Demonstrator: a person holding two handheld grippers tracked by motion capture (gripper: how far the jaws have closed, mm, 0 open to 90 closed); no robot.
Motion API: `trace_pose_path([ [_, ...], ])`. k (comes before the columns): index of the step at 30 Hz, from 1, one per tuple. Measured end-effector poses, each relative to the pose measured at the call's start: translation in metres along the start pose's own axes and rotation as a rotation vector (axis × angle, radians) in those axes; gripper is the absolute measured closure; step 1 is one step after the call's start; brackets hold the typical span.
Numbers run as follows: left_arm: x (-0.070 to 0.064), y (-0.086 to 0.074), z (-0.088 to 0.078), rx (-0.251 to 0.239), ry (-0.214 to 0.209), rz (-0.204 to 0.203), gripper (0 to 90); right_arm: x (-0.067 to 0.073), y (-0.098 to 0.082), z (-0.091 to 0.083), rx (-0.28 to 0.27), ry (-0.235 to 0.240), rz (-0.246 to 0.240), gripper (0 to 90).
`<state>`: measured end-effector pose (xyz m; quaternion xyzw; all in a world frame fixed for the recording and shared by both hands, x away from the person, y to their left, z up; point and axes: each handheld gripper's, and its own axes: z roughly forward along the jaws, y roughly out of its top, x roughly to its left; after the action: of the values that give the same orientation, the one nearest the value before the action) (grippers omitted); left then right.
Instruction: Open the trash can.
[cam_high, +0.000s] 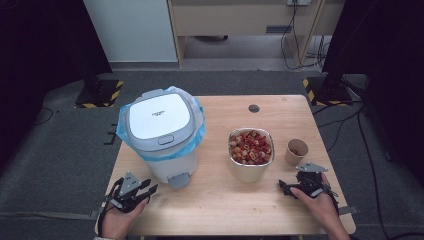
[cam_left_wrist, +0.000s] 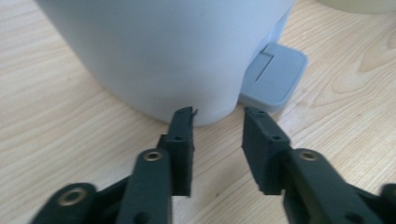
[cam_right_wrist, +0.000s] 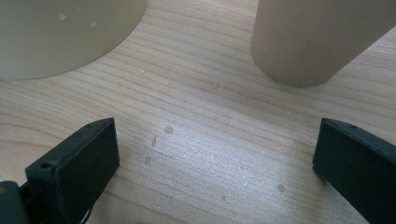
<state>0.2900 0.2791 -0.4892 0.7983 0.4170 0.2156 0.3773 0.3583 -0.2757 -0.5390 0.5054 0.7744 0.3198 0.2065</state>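
Observation:
A white pedal bin (cam_high: 160, 120) with a blue liner and its lid down stands on the left of the wooden table (cam_high: 225, 205). Its grey pedal (cam_high: 179, 180) faces the near edge. My left gripper (cam_high: 150, 188) lies open just in front of the bin, left of the pedal. In the left gripper view its fingertips (cam_left_wrist: 218, 116) almost touch the bin wall (cam_left_wrist: 163, 46), with the pedal (cam_left_wrist: 273, 79) to the right. A metal bowl (cam_high: 247, 172) of red and orange pieces and a paper cup (cam_high: 296, 152) stand right of centre. My right gripper (cam_high: 301, 181) rests wide open before them, empty (cam_right_wrist: 217, 123), between the bowl (cam_right_wrist: 60, 32) and the cup (cam_right_wrist: 317, 37).
A round cable hole (cam_high: 254, 108) sits near the table's far edge. Black stands with yellow-striped bases (cam_high: 100, 92) flank the table on the grey floor. Cables (cam_high: 345, 120) run along the right side.

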Motion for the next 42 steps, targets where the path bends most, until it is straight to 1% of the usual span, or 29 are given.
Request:
trace_pose_path([
  [1, -0.003, 0.003, 0.001, -0.003, -0.008, 0.018, 67.0, 0.000, 0.000, 0.000, 0.000, 0.001, 0.000, 0.7],
  [2, -0.003, 0.003, 0.001, -0.003, -0.008, 0.018, 68.7, 0.000, 0.000, 0.000, 0.000, 0.001, 0.000, 0.7],
  [3, -0.007, 0.005, 0.003, -0.001, -0.015, 0.039, 70.6, 0.000, 0.000, 0.000, 0.000, 0.000, 0.000, 0.7],
  [4, -0.007, 0.005, 0.003, -0.001, -0.015, 0.039, 71.8, 0.000, 0.000, 0.000, 0.000, 0.000, 0.000, 0.7],
  [5, -0.013, 0.009, 0.005, -0.003, -0.026, 0.068, 74.3, 0.000, 0.000, 0.000, 0.000, 0.000, 0.000, 0.7],
  [6, -0.013, 0.009, 0.005, -0.003, -0.026, 0.068, 75.9, 0.000, 0.000, 0.000, 0.000, 0.000, 0.000, 0.7],
  [7, -0.018, 0.012, 0.006, -0.006, -0.034, 0.083, 77.3, 0.000, 0.000, 0.000, 0.000, 0.000, 0.000, 0.8],
  [9, -0.022, 0.015, 0.008, -0.005, -0.037, 0.105, 79.6, 0.000, 0.000, 0.000, 0.002, 0.001, -0.001, 0.8],
  [12, -0.024, 0.017, 0.009, -0.010, -0.041, 0.113, 83.5, 0.000, 0.000, 0.000, 0.000, 0.002, -0.004, 0.8],
  [13, -0.026, 0.019, 0.011, -0.013, -0.045, 0.116, 83.5, 0.000, 0.000, 0.000, -0.001, 0.002, -0.006, 0.8],
  [14, -0.027, 0.021, 0.013, -0.013, -0.045, 0.126, 87.0, 0.000, 0.000, 0.000, -0.001, 0.003, -0.005, 0.8],
  [16, -0.028, 0.023, 0.014, -0.018, -0.046, 0.128, 88.8, 0.000, 0.000, 0.000, -0.001, 0.003, -0.005, 0.7],
  [17, -0.031, 0.025, 0.015, -0.026, -0.042, 0.141, 89.4, 0.000, 0.000, 0.000, -0.001, 0.004, -0.006, 0.7],
  [18, -0.031, 0.025, 0.015, -0.026, -0.042, 0.141, 89.6, 0.000, 0.000, 0.000, -0.001, 0.004, -0.006, 0.7],
  [19, -0.032, 0.026, 0.016, -0.024, -0.040, 0.152, 89.6, 0.000, 0.000, 0.000, -0.001, 0.004, -0.006, 0.7],
  [20, -0.034, 0.027, 0.017, -0.029, -0.040, 0.154, 89.7, 0.000, 0.000, 0.000, -0.001, 0.004, -0.006, 0.7],
  [22, -0.037, 0.029, 0.020, -0.023, -0.037, 0.171, 89.8, 0.000, 0.000, 0.000, -0.001, 0.004, -0.006, 0.7],
  [23, -0.041, 0.031, 0.023, -0.020, -0.036, 0.189, 89.9, 0.000, -0.001, 0.000, 0.000, 0.004, -0.005, 0.7],
  [24, -0.041, 0.031, 0.023, -0.020, -0.036, 0.189, 89.9, 0.000, -0.001, 0.000, 0.000, 0.004, -0.005, 0.7],
  [26, -0.044, 0.033, 0.026, -0.018, -0.034, 0.204, 89.9, 0.001, -0.001, -0.001, 0.000, 0.007, -0.007, 0.8],
  [29, -0.050, 0.036, 0.034, -0.002, -0.034, 0.240, 89.9, 0.001, -0.001, -0.001, 0.000, 0.007, -0.008, 0.8],
  [30, -0.050, 0.036, 0.034, -0.002, -0.034, 0.240, 89.9, 0.001, -0.001, -0.001, 0.000, 0.007, -0.008, 0.8],
  [31, -0.053, 0.038, 0.040, 0.009, -0.035, 0.257, 89.9, 0.001, -0.001, -0.001, 0.000, 0.007, -0.007, 0.8],
  [32, -0.053, 0.038, 0.040, 0.009, -0.035, 0.257, 89.8, 0.001, -0.001, -0.001, 0.000, 0.007, -0.007, 0.8],
  [33, -0.056, 0.039, 0.045, 0.021, -0.034, 0.272, 89.8, 0.001, -0.001, -0.001, 0.000, 0.007, -0.007, 0.8],
  [34, -0.056, 0.039, 0.045, 0.021, -0.034, 0.272, 89.8, 0.001, -0.001, -0.001, 0.000, 0.007, -0.007, 0.8],
  [35, -0.057, 0.039, 0.047, 0.036, -0.029, 0.291, 89.8, 0.001, -0.001, -0.001, 0.000, 0.007, -0.007, 0.7],
  [37, -0.059, 0.040, 0.051, 0.042, -0.026, 0.302, 89.8, 0.001, -0.001, -0.001, 0.000, 0.007, -0.008, 0.8],
  [42, -0.059, 0.043, 0.057, 0.051, -0.010, 0.311, 89.8, 0.001, -0.001, -0.001, 0.000, 0.007, -0.007, 0.8],
])
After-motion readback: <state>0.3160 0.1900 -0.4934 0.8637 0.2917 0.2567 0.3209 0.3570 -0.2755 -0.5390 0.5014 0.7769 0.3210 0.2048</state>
